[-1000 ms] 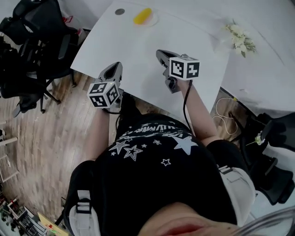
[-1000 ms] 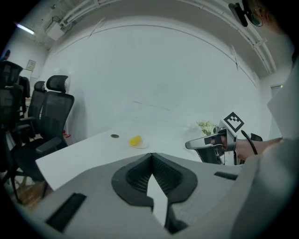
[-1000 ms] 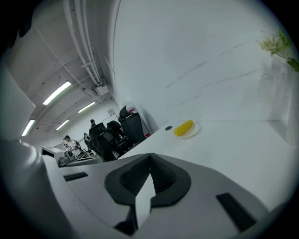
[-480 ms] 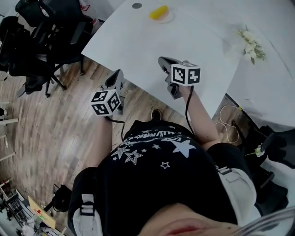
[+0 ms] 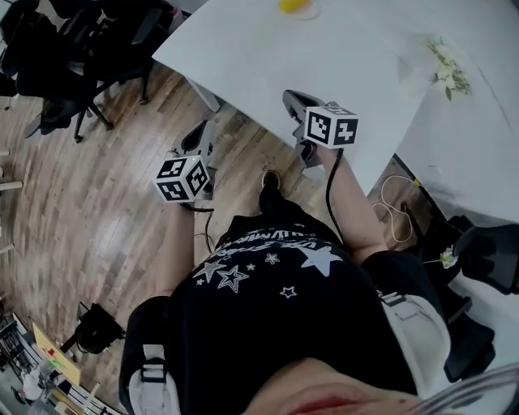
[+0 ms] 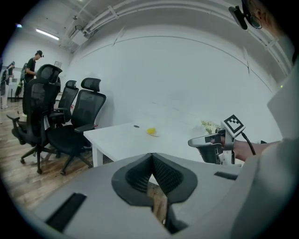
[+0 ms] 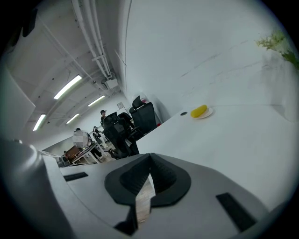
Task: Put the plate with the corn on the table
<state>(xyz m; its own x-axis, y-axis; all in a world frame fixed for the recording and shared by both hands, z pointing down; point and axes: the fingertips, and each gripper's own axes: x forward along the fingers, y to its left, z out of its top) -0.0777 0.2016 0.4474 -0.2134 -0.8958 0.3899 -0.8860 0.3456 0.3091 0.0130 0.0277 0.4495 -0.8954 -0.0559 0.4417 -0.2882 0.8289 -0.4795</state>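
Observation:
A yellow corn cob [image 5: 292, 5] lies on a small white plate [image 7: 208, 113] at the far end of the white table [image 5: 340, 57]. The corn [image 6: 151, 131] also shows in the left gripper view, and the corn [image 7: 199, 110] in the right gripper view. My left gripper [image 5: 203, 131] hangs over the wooden floor, short of the table, jaws shut and empty. My right gripper [image 5: 291, 98] is at the table's near edge, jaws shut with nothing in them. Both are far from the plate.
Black office chairs [image 5: 73, 49] stand left of the table. A bunch of pale flowers [image 5: 448, 69] lies at the table's right side. A small dark disc [image 7: 183, 113] sits near the plate. Cables [image 5: 393, 212] trail on the floor at the right. People stand in the background.
The table and plate have slid up and away in the head view. Both grippers have drawn back from the table, and the left one is now over the floor.

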